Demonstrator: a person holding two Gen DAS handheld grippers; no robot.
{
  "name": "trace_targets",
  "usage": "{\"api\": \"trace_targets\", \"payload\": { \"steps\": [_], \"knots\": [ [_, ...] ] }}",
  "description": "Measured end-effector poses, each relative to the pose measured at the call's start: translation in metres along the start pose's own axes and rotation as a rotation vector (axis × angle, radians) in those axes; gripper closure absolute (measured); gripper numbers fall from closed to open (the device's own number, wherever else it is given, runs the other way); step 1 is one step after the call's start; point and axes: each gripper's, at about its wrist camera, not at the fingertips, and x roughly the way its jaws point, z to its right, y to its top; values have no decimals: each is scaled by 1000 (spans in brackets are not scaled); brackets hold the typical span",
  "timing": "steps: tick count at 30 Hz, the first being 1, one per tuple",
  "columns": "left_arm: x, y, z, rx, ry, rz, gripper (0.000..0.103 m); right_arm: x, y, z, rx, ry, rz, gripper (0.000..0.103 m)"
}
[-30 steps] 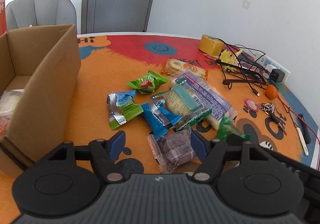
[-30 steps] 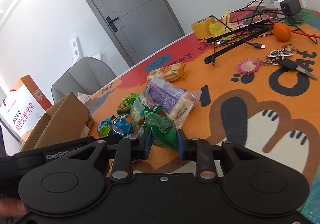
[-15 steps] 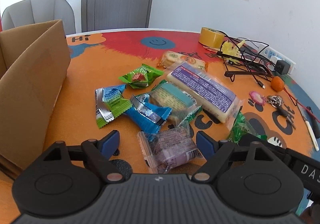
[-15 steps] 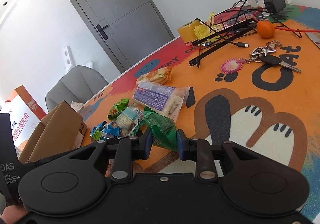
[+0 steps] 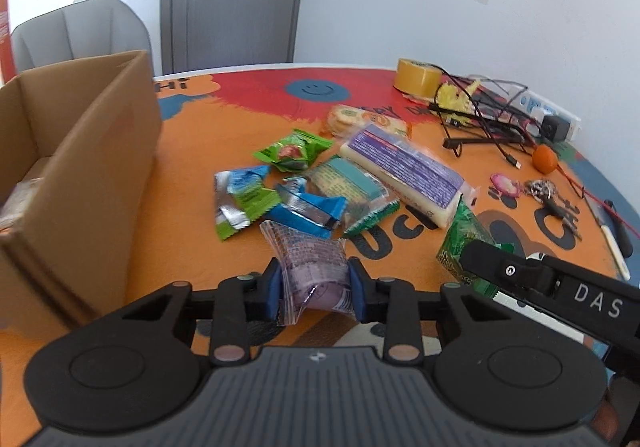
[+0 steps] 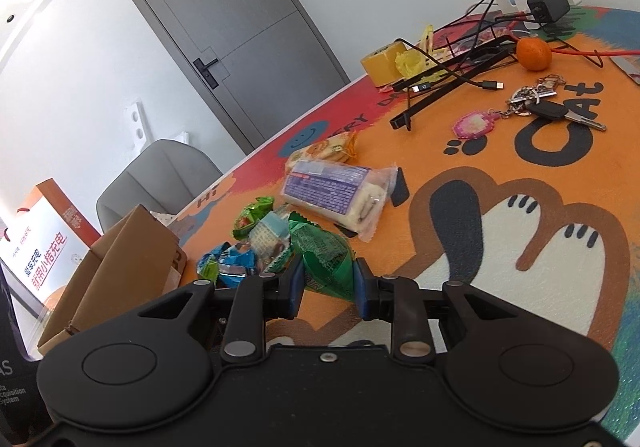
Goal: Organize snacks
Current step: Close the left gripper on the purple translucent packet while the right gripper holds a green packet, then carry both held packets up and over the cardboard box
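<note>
Over the mat, both my grippers tilt downward: left gripper closing, purple packet between its pads; right gripper clamps green packet.

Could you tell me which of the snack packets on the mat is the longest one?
The purple-labelled packet, a long clear-wrapped pale bar lying flat beside the teal-labelled packet. The other packets are short, crinkled pouches by comparison.

Green snack packet (crinkled) between right gripper pads
</note>
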Motion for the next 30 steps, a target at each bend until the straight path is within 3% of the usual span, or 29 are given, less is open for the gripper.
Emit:
{"api": "trace_targets", "payload": {
  "steps": [30],
  "knots": [
    [-119,30,-74,-85,47,276,70,-32,8,-106,-123,105,108,77]
  ]
}}
